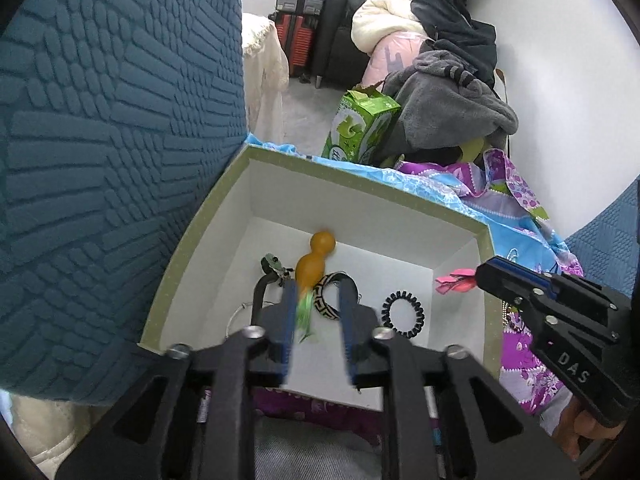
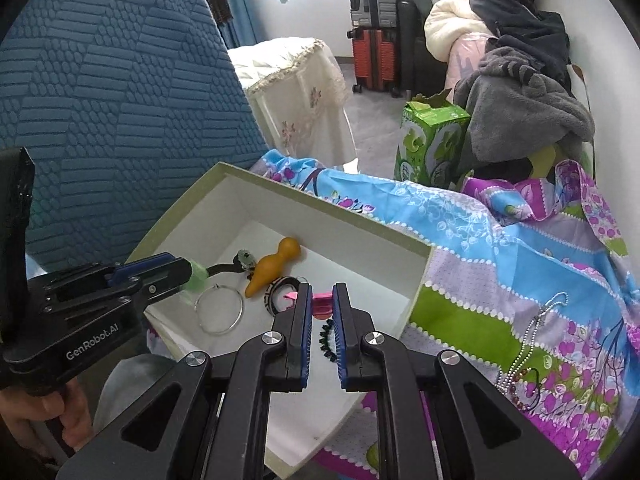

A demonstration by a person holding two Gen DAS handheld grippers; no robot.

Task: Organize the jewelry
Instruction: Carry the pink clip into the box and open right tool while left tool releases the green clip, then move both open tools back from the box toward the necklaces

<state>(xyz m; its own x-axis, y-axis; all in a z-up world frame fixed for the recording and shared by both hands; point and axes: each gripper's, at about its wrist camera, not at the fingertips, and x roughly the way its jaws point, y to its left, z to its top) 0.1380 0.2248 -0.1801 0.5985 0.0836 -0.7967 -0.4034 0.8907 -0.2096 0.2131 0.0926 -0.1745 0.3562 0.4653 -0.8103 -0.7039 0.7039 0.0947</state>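
Observation:
An open box with a green rim point(image 1: 320, 168) point(image 2: 320, 200) and a white inside sits on a floral cloth. An orange gourd pendant point(image 1: 316, 264) point(image 2: 276, 266) lies on the box floor. Its green tassel point(image 1: 304, 314) rests loosely between the parted fingers of my left gripper point(image 1: 317, 312) point(image 2: 182, 270), which is open. My right gripper point(image 2: 322, 292) point(image 1: 478, 274) hovers over the box's right side, shut on a pink hair clip point(image 2: 322, 305) point(image 1: 454, 282). Also in the box are a patterned bangle point(image 1: 332, 296), a black spiral hair tie point(image 1: 402, 314), a clear ring point(image 2: 219, 308) and a green-stone piece point(image 2: 245, 258).
A bead chain point(image 2: 536, 332) lies on the floral cloth point(image 2: 500, 260) right of the box. A blue textured chair back point(image 1: 100, 160) rises close on the left. Beyond stand a green carton point(image 1: 364, 124), heaped clothes point(image 1: 448, 92) and suitcases point(image 2: 372, 20).

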